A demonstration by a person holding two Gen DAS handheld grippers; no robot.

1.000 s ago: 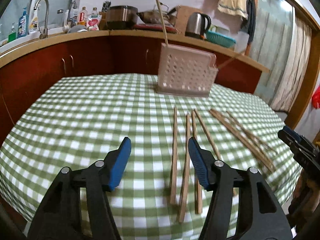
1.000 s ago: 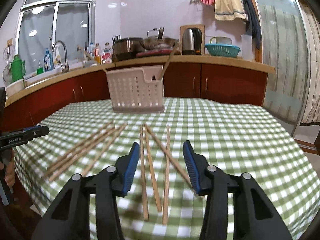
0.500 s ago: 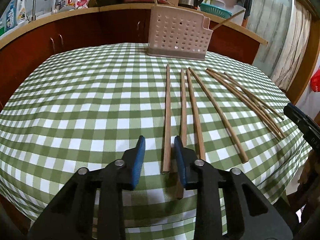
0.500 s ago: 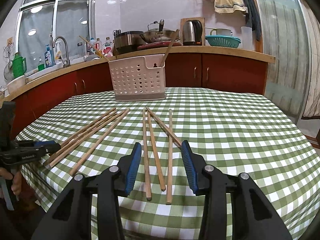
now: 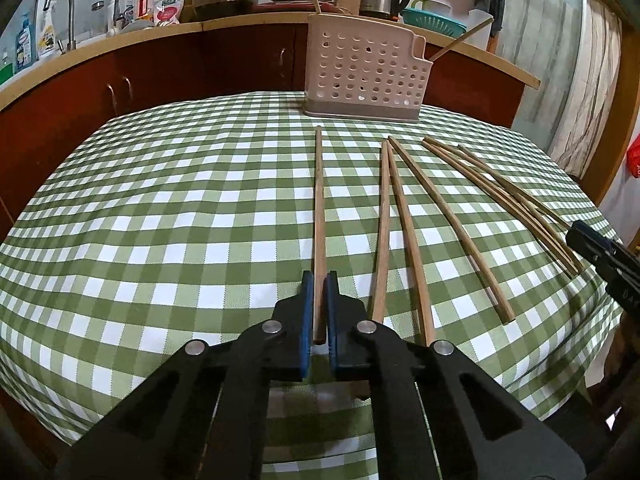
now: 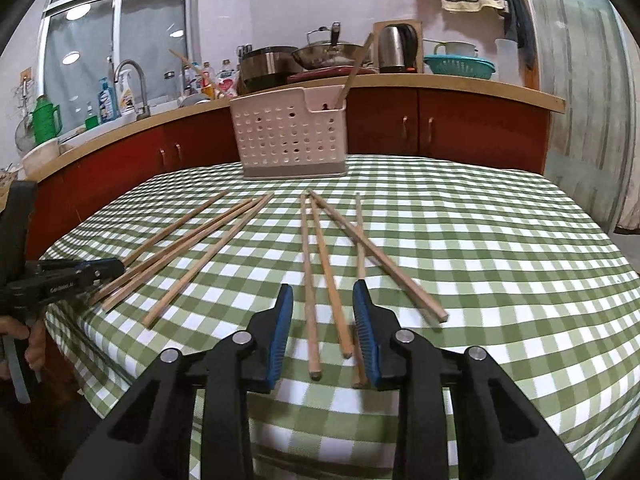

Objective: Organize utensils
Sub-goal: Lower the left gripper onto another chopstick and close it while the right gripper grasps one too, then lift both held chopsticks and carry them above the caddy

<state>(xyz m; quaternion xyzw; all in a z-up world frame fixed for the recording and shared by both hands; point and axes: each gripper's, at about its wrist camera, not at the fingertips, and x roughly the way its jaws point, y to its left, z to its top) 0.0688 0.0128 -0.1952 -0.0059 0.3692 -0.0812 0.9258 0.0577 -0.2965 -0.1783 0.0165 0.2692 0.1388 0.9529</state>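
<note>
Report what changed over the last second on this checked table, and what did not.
The left hand-held gripper came down toward the green checked tablecloth and shut on the near end of one wooden chopstick, which now lies apart from its neighbours. The right hand-held gripper moved lower and narrowed around two loose chopsticks but is open. The perforated white utensil holder stayed put.

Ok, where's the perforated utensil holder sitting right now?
The utensil holder stands upright at the table's far edge, beyond the far tips of the loose chopsticks, in front of the red cabinets.
</note>
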